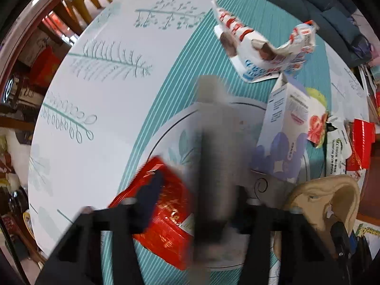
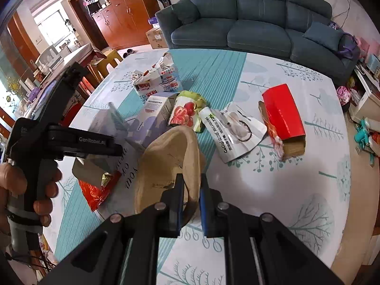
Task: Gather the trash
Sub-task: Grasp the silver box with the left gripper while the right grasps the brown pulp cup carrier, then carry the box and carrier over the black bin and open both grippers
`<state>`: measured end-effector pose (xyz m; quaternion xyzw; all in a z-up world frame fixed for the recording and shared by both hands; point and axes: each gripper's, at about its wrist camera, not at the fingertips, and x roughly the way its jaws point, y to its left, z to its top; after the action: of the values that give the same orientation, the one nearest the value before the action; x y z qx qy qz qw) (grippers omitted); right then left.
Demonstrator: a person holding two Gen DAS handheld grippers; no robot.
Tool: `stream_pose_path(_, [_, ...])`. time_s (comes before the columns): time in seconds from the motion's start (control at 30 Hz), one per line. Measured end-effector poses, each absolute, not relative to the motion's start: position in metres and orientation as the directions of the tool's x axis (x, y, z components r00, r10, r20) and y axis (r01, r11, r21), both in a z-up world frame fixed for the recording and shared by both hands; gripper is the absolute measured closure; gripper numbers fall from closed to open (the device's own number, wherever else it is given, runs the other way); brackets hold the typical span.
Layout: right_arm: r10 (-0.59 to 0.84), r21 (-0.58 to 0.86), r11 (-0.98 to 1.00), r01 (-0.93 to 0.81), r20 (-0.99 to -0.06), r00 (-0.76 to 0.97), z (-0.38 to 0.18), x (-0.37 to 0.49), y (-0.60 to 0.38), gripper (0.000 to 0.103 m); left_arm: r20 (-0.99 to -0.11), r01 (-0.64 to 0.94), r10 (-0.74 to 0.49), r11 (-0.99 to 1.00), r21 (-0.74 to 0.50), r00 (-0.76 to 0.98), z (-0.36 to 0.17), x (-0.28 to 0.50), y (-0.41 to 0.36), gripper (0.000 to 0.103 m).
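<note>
My right gripper (image 2: 192,191) is shut on the rim of a tan paper bag (image 2: 166,163), held open above the table; the bag also shows in the left wrist view (image 1: 327,204). My left gripper (image 1: 187,190) holds a blurred grey carton (image 1: 216,166), with a red foil wrapper (image 1: 166,218) beside its left finger. In the right wrist view the grey carton (image 2: 104,130) sits under the left gripper body, next to the bag. A purple-white box (image 2: 152,118), a strawberry pouch (image 2: 185,111), a white pouch (image 2: 235,133) and a red box (image 2: 282,116) lie on the table.
A torn white-red carton (image 2: 154,80) lies at the table's far side, also in the left wrist view (image 1: 261,47). A blue sofa (image 2: 258,23) stands behind the table. A yellow stool (image 2: 111,59) stands at the left.
</note>
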<state>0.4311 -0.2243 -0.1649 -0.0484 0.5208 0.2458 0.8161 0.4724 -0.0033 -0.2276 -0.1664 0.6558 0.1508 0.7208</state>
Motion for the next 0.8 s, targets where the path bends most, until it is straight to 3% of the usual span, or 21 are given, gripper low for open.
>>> stream_pose_path(0.03, [0.350, 0.179, 0.876, -0.448, -0.874, 0.337, -0.165, 0.431, -0.225, 0.092, -0.995, -0.432, -0.003, 0.901, -0.046, 0.098, -0.225, 0.472, -0.002, 0.084])
stream_pose_path(0.43, [0.344, 0.187, 0.898, -0.399, -0.864, 0.368, -0.151, 0.403, -0.229, 0.092, -0.971, -0.325, -0.050, 0.937, -0.126, 0.232, -0.170, 0.412, -0.008, 0.084])
stream_pose_path(0.8, [0.273, 0.153, 0.950, -0.272, -0.832, 0.483, -0.110, 0.299, -0.222, 0.092, -0.940, -0.131, -0.174, 0.967, -0.220, 0.293, -0.121, 0.290, 0.004, 0.084])
